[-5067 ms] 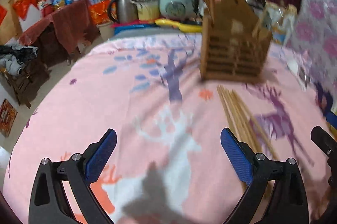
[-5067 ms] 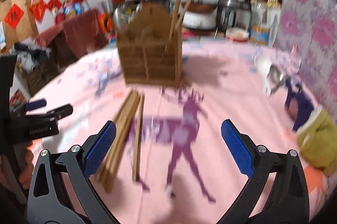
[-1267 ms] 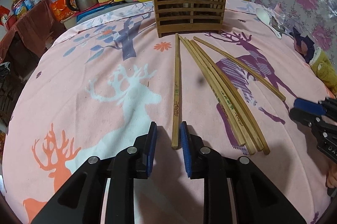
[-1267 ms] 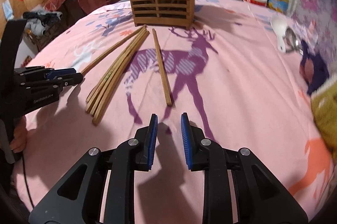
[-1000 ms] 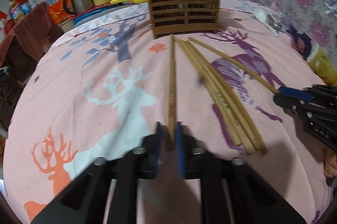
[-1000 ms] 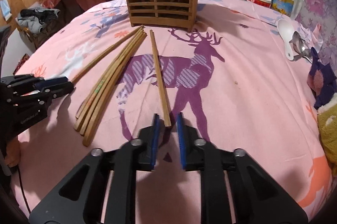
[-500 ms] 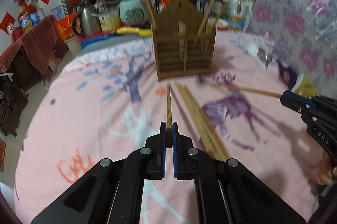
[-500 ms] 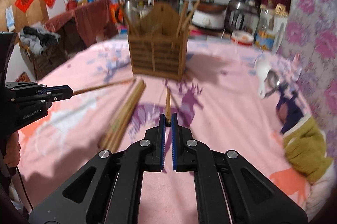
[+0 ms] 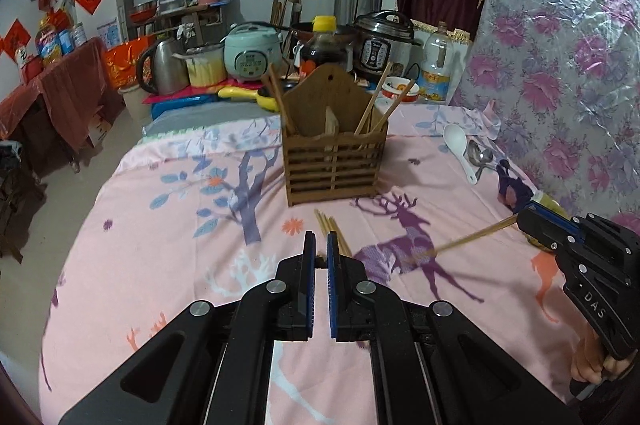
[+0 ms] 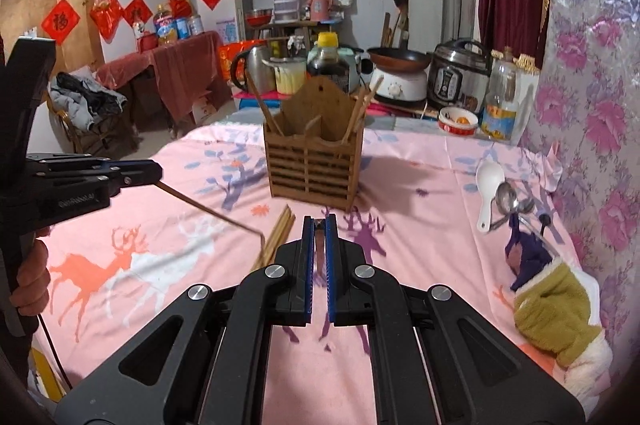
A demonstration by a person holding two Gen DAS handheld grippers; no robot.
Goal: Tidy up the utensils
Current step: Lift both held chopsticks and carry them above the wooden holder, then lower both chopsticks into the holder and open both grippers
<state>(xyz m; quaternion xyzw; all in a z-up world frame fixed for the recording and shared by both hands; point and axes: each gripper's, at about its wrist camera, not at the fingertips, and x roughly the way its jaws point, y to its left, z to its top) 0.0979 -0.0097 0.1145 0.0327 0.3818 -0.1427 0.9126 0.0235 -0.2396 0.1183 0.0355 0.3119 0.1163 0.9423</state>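
A wooden slatted utensil holder (image 9: 335,161) stands mid-table with a few chopsticks upright in it; it also shows in the right wrist view (image 10: 316,161). My left gripper (image 9: 319,257) is shut on one chopstick (image 10: 208,211), held above the cloth. My right gripper (image 10: 317,237) is shut on another chopstick (image 9: 468,238), also lifted. A bundle of loose chopsticks (image 9: 334,233) lies on the pink cloth in front of the holder, seen too in the right wrist view (image 10: 276,239).
A white spoon (image 10: 488,185) and a metal spoon (image 10: 508,199) lie at the right. A purple and green cloth bundle (image 10: 556,297) sits at the right edge. Cookers, kettle and bottles (image 9: 372,41) crowd the far table edge.
Both grippers closed on a chopstick each, then lifted them off the cloth and pulled back and up. The holder now looks farther away.
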